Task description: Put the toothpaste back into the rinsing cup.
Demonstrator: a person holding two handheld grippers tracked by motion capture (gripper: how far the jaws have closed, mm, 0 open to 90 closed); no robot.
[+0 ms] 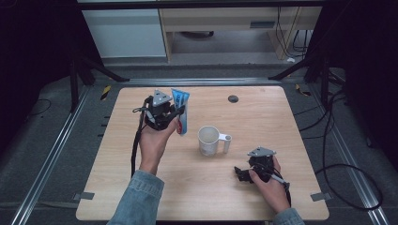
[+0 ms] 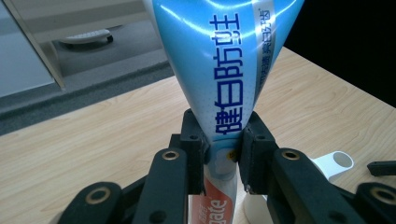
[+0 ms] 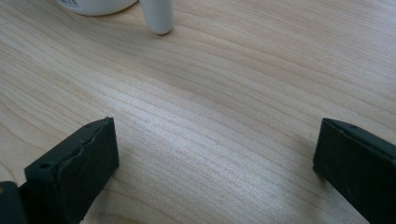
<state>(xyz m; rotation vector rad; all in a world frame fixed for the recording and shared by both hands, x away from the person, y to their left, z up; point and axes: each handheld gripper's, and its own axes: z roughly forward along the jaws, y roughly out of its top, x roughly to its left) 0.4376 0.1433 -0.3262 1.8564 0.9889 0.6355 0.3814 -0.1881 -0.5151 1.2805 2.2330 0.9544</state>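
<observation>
The left hand-held gripper (image 1: 180, 114) is clamped on a toothpaste tube (image 1: 181, 110), held upright above the desk (image 1: 281, 122), likely so it can drop cap-first into the white mug (image 1: 209, 139) nearby. The right hand-held gripper (image 1: 240, 173) rests with jaws apart, empty. Pale wood desk; dark room around it.

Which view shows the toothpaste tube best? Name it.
The left gripper view: the toothpaste tube sits close up, its print legible, pinched by the left claw. The high view shows it small and upright left of the mug.
</observation>
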